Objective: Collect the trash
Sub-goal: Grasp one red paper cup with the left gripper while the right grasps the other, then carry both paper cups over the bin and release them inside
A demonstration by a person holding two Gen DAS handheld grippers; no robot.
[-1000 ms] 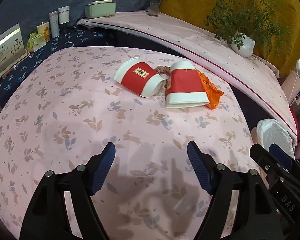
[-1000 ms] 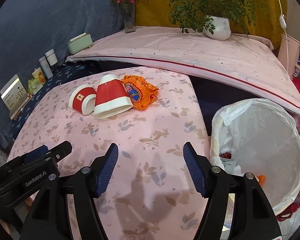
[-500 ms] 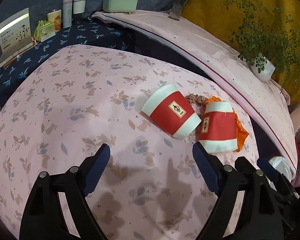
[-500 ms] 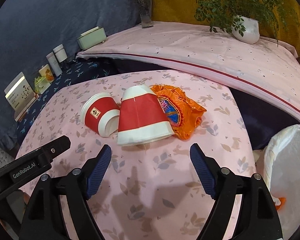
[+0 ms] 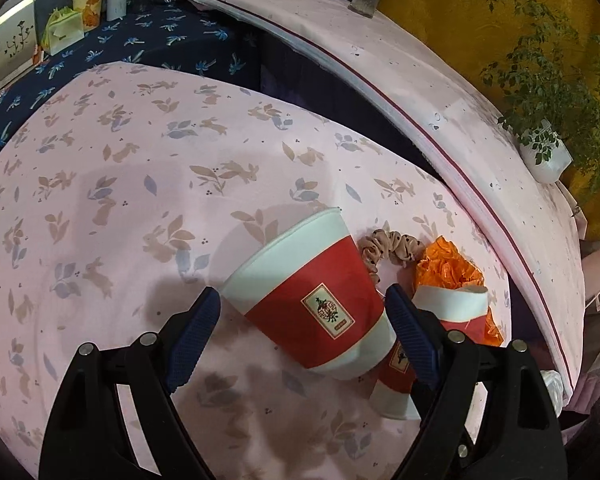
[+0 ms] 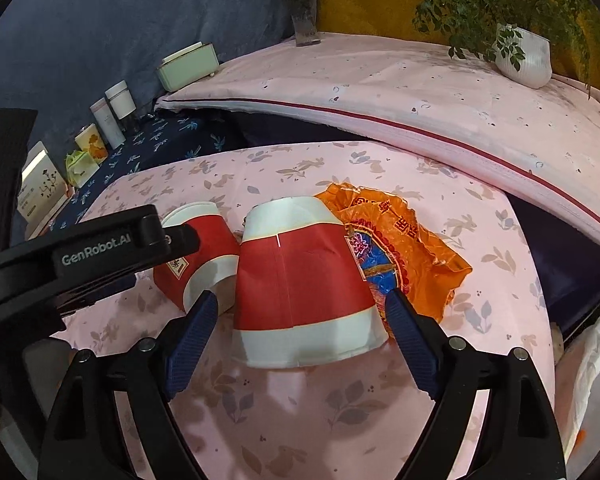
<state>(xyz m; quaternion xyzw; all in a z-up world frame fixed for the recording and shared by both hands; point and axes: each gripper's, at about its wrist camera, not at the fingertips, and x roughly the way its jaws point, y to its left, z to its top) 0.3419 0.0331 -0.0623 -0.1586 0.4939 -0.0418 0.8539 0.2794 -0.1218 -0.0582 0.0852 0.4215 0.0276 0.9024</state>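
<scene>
Both tongs are spread wide, holding nothing: left tongs (image 5: 303, 322) straddle the round red-and-white paper cup (image 5: 310, 302), right tongs (image 6: 300, 320) bracket the flattened red-and-white paper cup (image 6: 304, 292), apparently positioned for simultaneous grabs.

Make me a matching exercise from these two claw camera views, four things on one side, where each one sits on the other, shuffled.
Things:
1. round paper cup
2. flattened paper cup
3. orange wrapper
4. scrunchie

Places:
A. between the open right claw fingers
B. beyond the round cup, beside the wrapper
C. between the open left claw fingers
D. partly under the flattened cup's right edge

Pairs: 1-C, 2-A, 3-D, 4-B
</scene>
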